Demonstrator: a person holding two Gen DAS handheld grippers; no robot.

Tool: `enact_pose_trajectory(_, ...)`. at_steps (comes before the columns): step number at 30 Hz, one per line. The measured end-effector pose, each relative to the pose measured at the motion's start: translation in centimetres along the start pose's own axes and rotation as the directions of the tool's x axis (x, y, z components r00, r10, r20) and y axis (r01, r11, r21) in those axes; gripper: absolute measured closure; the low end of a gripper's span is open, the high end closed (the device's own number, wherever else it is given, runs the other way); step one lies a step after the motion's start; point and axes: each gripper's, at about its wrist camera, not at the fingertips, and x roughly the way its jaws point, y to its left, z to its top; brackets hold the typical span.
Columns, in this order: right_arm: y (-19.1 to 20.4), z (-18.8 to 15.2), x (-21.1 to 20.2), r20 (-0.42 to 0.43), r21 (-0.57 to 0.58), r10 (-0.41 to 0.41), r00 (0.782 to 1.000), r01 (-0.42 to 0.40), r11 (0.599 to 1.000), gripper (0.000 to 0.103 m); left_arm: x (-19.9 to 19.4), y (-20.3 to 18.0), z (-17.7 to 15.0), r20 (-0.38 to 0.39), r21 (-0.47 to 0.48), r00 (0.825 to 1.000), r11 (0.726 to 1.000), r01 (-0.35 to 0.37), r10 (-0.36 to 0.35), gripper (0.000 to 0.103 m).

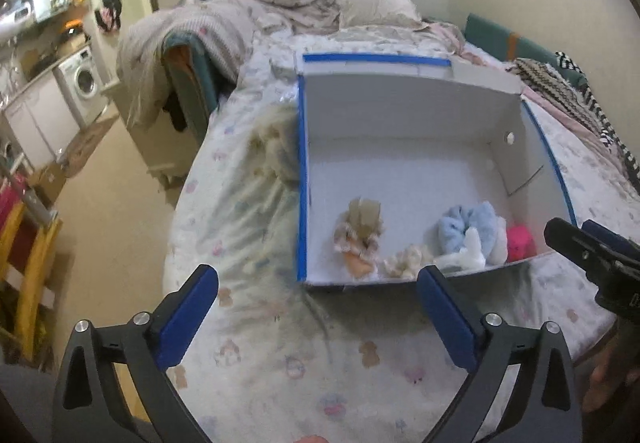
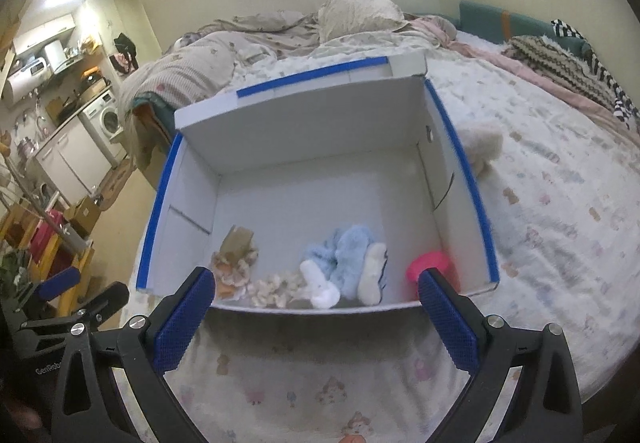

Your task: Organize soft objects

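Note:
A white cardboard box (image 1: pixel 400 99) with blue tape on its rim lies open on the bed; it also shows in the right wrist view (image 2: pixel 300 123). Inside, along the near wall, lie a beige frilly toy (image 1: pixel 358 239), a small cream toy (image 1: pixel 404 261), a light blue fluffy piece (image 1: pixel 468 223) with white socks (image 2: pixel 320 283), and a pink object (image 1: pixel 520 241). A cream plush (image 1: pixel 276 147) lies on the bed left of the box, and another cream plush (image 2: pixel 482 143) lies right of it. My left gripper (image 1: pixel 318 275) is open and empty before the box. My right gripper (image 2: pixel 316 279) is open and empty at the box's near edge.
The bed has a patterned sheet (image 1: pixel 260 343), crumpled blankets (image 1: pixel 224 23) and a pillow (image 2: pixel 356 13) at the back. Striped knit cloths (image 2: pixel 560 59) lie at the far right. A washing machine (image 1: pixel 86 79) and kitchen counter stand beyond the bed's left side. Yellow furniture (image 1: pixel 32 283) stands at the left.

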Motion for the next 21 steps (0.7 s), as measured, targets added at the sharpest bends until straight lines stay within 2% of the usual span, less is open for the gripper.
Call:
enact_pose_trajectory(9, 1.6, -1.1, 1.4, -0.031, -0.048, -0.017, 0.999, 0.015, 0.999, 0.0, 0.5, 0.7, 0.3, 0.004, -0.061, 1.0, 0.998, 0.007, -0.007, 0.003)
enact_pose_trajectory(21, 1.0, -1.0, 1.6, -0.034, -0.028, -0.038, 0.999, 0.037, 0.999, 0.0, 0.6, 0.4, 0.4, 0.01, -0.049, 1.0, 0.999, 0.014, -0.013, 0.003)
